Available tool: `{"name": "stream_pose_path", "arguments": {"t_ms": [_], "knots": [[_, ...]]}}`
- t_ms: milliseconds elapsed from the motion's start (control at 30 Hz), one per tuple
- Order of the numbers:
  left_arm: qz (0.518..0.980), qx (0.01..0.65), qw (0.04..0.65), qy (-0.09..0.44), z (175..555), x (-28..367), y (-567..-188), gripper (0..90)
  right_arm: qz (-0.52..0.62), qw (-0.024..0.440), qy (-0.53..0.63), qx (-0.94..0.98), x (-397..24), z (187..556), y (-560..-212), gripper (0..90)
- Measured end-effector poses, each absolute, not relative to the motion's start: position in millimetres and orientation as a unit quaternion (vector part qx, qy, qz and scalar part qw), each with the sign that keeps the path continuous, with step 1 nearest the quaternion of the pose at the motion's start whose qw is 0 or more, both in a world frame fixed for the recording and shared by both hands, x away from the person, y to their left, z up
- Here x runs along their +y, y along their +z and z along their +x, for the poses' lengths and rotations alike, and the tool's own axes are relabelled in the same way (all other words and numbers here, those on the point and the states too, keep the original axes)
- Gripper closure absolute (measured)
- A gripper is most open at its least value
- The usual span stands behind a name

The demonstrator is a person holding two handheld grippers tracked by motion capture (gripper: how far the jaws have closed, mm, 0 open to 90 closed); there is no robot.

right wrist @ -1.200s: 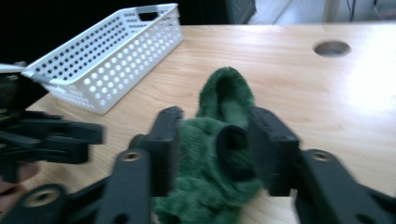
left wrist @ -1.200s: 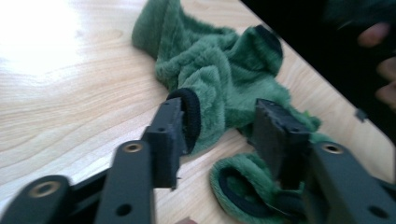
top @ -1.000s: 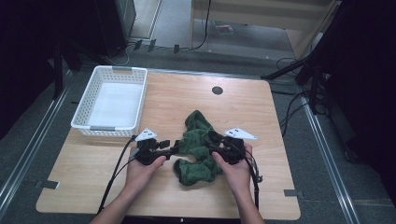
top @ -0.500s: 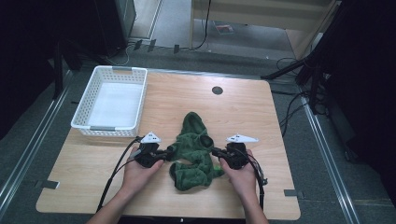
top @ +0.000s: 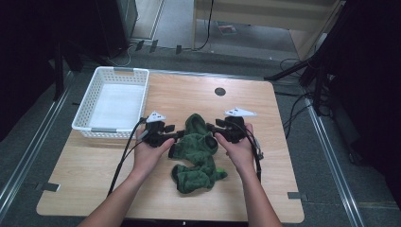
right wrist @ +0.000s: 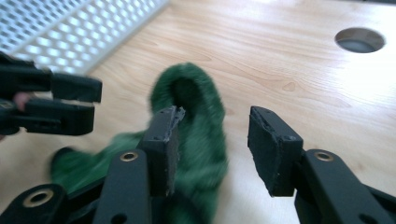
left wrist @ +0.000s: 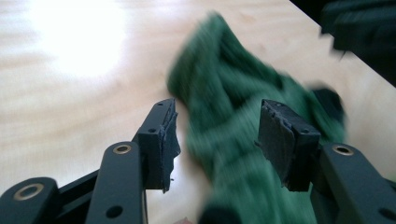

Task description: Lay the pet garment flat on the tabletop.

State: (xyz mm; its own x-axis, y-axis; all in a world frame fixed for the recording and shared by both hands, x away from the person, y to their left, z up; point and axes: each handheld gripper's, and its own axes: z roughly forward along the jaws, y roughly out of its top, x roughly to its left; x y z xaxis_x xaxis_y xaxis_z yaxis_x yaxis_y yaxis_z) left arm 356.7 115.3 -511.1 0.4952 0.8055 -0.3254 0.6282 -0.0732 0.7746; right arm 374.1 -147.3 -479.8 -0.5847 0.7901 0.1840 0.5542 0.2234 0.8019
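High view: white basket [top: 111, 101]; gripper views: both jaws agape, empty, at green cloth [left wrist: 243, 126].

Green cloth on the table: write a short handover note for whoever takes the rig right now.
Left gripper: open, jaws either side of the green cloth, not clamped.
Right gripper: open, cloth beside its left jaw, nothing held.
Cloth lies crumpled mid-table between both grippers. White basket sits at the far left of the table, with nothing in it.
Done: nothing visibly finished.
Left: probably grip the cloth; goal unstated.
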Motion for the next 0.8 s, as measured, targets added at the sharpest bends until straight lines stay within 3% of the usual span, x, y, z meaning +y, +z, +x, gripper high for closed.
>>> {"name": "stream_pose_path", "arguments": {"t_ms": [33,167,200,233,267,300,400,433,467,533,633,733,767,800], "knots": [[0.736,0.505,0.445,0.075,373,105,-518,43.5,0.437,0.113,0.427,0.784,-140,394,-491,49.8],[0.757,0.511,0.403,0.056,388,90,-531,41.3,0.44,0.08,0.4,0.8,-132,410,-508,50.8],[0.763,0.512,0.39,0.069,390,87,-533,45.6,0.43,0.076,0.387,0.812,-128,415,-516,66.7],[0.767,0.511,0.376,0.089,393,85,-536,49.9,0.427,0.065,0.385,0.815,-127,417,-519,74.2],[0.767,0.511,0.376,0.089,393,85,-536,59.2,0.427,0.065,0.385,0.815,-127,417,-519,74.2],[0.767,0.513,0.375,0.095,394,86,-536,59.2,0.42,0.071,0.386,0.818,-128,418,-520,85.1],[0.758,0.507,0.388,0.137,398,98,-530,88.2,0.389,0.148,0.432,0.8,-140,415,-508,89.8],[0.758,0.507,0.388,0.137,398,98,-530,89.0,0.389,0.148,0.432,0.8,-140,415,-508,89.8],[0.749,0.505,0.398,0.162,400,105,-523,89.3,0.357,0.185,0.459,0.792,-148,409,-500,90.0],[0.75,0.493,0.399,0.187,401,104,-520,89.4,0.332,0.212,0.444,0.805,-151,405,-501,90.0],[0.769,0.475,0.376,0.201,402,96,-525,87.6,0.316,0.218,0.39,0.837,-152,403,-524,89.9],[0.793,0.461,0.359,0.171,402,90,-539,83.2,0.334,0.209,0.358,0.846,-157,404,-537,87.7],[0.793,0.459,0.366,0.159,400,91,-541,72.2,0.364,0.186,0.359,0.839,-169,404,-540,74.2],[0.791,0.461,0.371,0.155,399,92,-541,66.8,0.371,0.174,0.369,0.834,-173,404,-538,68.0]]}}
